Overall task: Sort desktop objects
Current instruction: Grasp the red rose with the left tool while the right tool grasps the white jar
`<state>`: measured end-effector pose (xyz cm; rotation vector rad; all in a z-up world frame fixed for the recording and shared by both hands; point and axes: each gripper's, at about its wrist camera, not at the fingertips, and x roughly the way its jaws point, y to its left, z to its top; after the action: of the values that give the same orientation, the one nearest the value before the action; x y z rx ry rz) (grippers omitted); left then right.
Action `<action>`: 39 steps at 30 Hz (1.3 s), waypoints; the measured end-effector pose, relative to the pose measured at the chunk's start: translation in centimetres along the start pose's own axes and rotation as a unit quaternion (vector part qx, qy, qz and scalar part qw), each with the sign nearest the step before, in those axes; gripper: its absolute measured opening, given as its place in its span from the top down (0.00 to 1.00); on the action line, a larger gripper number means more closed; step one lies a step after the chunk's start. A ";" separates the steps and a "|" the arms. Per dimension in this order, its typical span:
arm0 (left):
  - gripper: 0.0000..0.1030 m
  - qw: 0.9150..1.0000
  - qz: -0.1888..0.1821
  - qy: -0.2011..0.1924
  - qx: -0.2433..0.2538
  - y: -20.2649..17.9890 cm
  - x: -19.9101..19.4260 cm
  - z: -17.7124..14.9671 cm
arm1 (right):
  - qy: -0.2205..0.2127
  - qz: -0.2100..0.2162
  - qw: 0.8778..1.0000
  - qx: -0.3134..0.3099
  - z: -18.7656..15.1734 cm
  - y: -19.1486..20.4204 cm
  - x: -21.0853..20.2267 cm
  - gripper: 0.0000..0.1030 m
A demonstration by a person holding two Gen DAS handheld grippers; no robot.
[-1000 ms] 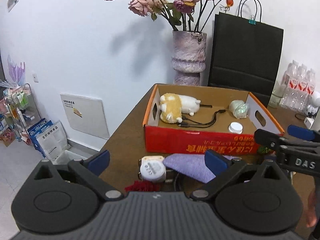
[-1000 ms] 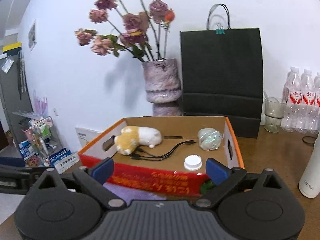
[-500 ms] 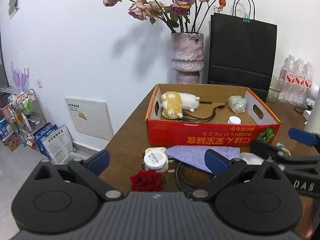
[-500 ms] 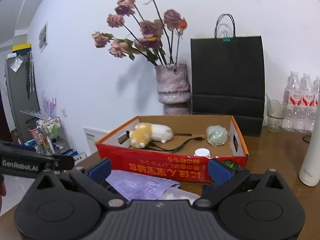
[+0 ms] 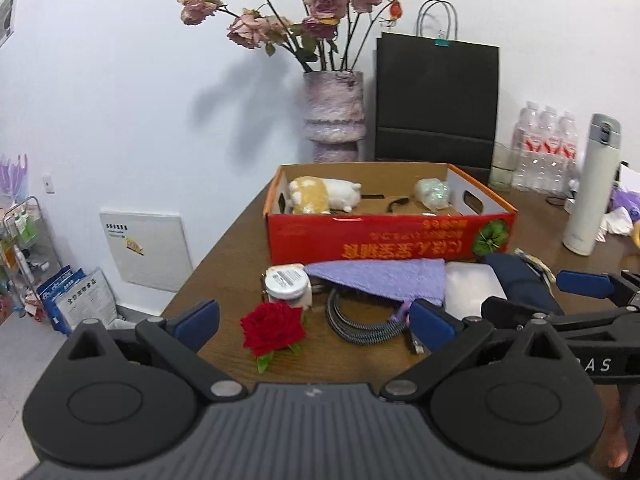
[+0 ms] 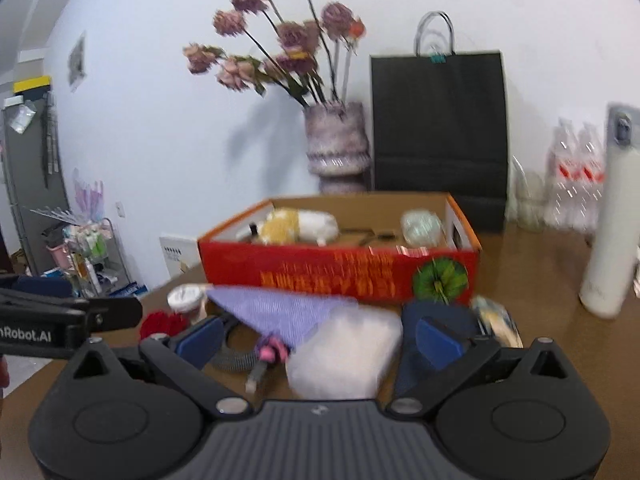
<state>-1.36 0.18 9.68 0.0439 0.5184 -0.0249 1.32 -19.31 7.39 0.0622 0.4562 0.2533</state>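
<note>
A red cardboard box [image 5: 384, 236] [image 6: 340, 272] sits mid-table and holds a plush toy [image 5: 320, 198], a cable and a wrapped ball [image 5: 432, 194]. In front of it lie a red rose [image 5: 274, 328], a small white jar [image 5: 288, 284], a purple cloth [image 5: 380, 278] [image 6: 276, 308], a coiled cable [image 5: 360, 320], a white packet [image 6: 344, 352] and a dark blue item [image 6: 432, 320]. My left gripper [image 5: 314, 324] is open and empty, low over the rose and cable. My right gripper [image 6: 318, 338] is open and empty over the cloth and packet.
A vase of dried roses [image 5: 334, 116] and a black paper bag [image 5: 436, 96] stand behind the box. A white flask [image 5: 592, 184] and water bottles [image 5: 548, 152] stand at the right. The table's left edge drops to a floor with a rack [image 5: 24, 256].
Both grippers have pulled back and dropped lower, so the items in front of the box now show in full. Both stay open and empty.
</note>
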 end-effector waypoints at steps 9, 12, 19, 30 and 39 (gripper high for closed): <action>0.00 1.000 -0.003 -0.005 -0.025 1.4 -2.0 -2.5 | 0.015 0.007 1.000 -0.025 -1.7 1.9 -3.3 0.00; 0.00 0.999 0.008 0.006 -0.031 1.9 -1.5 -3.2 | 0.026 0.014 0.999 -0.036 -2.5 2.4 -3.7 0.00; 0.00 0.999 0.015 0.023 -0.027 3.0 1.1 -4.0 | 0.037 -0.002 0.999 -0.025 -2.7 1.5 -2.2 0.06; 0.21 0.992 -0.024 0.078 -0.099 5.6 9.7 -1.8 | 0.059 -0.014 0.998 -0.022 -1.1 1.9 2.5 0.14; 0.59 0.990 -0.034 0.075 -0.117 8.1 8.0 -3.0 | 0.039 0.037 0.997 -0.056 1.3 5.6 6.3 0.19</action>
<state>4.40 8.32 3.41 -0.2036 0.6704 -0.0264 6.04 -12.28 6.50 -0.0402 0.5172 0.3554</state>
